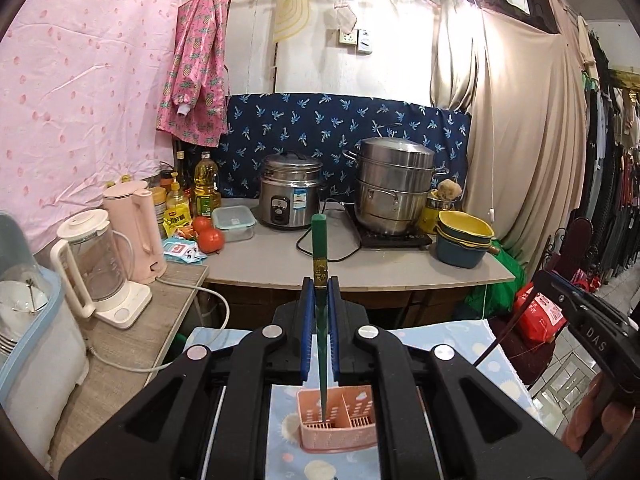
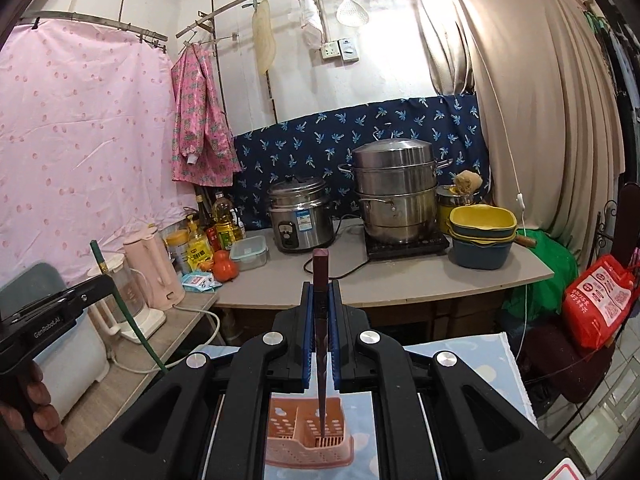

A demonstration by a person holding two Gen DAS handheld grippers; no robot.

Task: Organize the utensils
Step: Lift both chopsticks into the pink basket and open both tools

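Note:
My left gripper (image 1: 320,292) is shut on a green chopstick (image 1: 320,248), held upright with its tip inside the left compartment of a pink perforated utensil basket (image 1: 340,436). My right gripper (image 2: 320,294) is shut on a dark red-brown chopstick (image 2: 320,272), held upright with its tip down in the same basket (image 2: 292,448). The basket stands on a light blue patterned cloth (image 1: 460,340). In the right wrist view the left gripper's body (image 2: 48,320) and the green chopstick (image 2: 120,300) show at the left.
Behind is a counter (image 1: 380,268) with a rice cooker (image 1: 290,196), steel steamer pot (image 1: 394,184), stacked yellow and blue bowls (image 1: 464,236), tomatoes (image 1: 210,238), a lidded food box (image 1: 234,222) and bottles. A blender (image 1: 94,268) and pink kettle (image 1: 136,228) stand left.

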